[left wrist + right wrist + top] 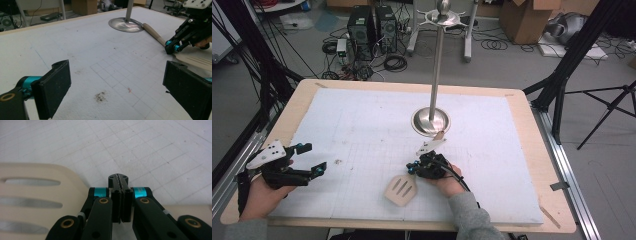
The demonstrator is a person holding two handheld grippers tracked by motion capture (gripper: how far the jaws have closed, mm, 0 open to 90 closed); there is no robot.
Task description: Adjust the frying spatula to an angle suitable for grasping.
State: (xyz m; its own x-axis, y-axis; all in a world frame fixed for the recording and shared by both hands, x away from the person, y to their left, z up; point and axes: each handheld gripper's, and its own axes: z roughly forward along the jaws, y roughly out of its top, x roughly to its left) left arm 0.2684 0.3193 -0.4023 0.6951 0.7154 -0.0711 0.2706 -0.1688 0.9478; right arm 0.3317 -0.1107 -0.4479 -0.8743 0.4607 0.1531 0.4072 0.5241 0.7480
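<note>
Beige wooden slotted spatula [401, 190] lies flat on white gridded surface [362, 130]; right gripper [413, 169] jaws clenched together just above its neck, left gripper [314, 160] jaws released wide.

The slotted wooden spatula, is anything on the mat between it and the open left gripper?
Nothing visible: bare white mat lies between the left gripper and the slotted wooden spatula. The shut right gripper hovers at its handle.

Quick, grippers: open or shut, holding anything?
Left gripper: open, empty.
Right gripper: shut, jaws together above the spatula, not clamping it.
</note>
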